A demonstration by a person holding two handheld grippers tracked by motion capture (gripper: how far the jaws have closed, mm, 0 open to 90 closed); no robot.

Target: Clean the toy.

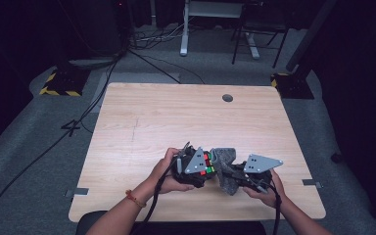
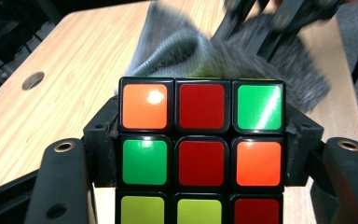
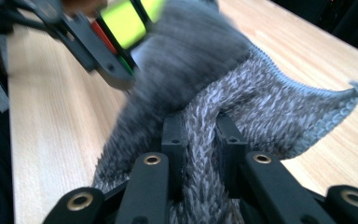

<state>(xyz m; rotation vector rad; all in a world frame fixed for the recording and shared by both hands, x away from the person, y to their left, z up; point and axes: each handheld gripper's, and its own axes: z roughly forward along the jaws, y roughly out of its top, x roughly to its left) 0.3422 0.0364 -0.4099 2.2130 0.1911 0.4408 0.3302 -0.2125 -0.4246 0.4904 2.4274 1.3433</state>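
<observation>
A puzzle cube [image 2: 201, 154] with red, green, orange and yellow-green stickers sits clamped between the black jaws of my left gripper [image 2: 200, 168], which is shut on it. In the high view the cube [image 1: 207, 164] is held just above the table's near middle by my left gripper [image 1: 203, 169]. A grey fluffy cloth [image 3: 223, 93] is pinched between the pads of my right gripper [image 3: 201, 140], shut on a fold of it. The cloth [image 1: 225, 164] lies against the cube's far side, bunched between the two grippers. My right gripper [image 1: 235, 175] comes in from the right.
The light wooden table [image 1: 176, 117] has a round cable hole [image 1: 227, 98] near its far edge. Beyond it on the grey floor are cables, desk legs [image 1: 183, 29] and yellow-black striped bases [image 1: 58, 85]. Two forearms enter from the bottom edge.
</observation>
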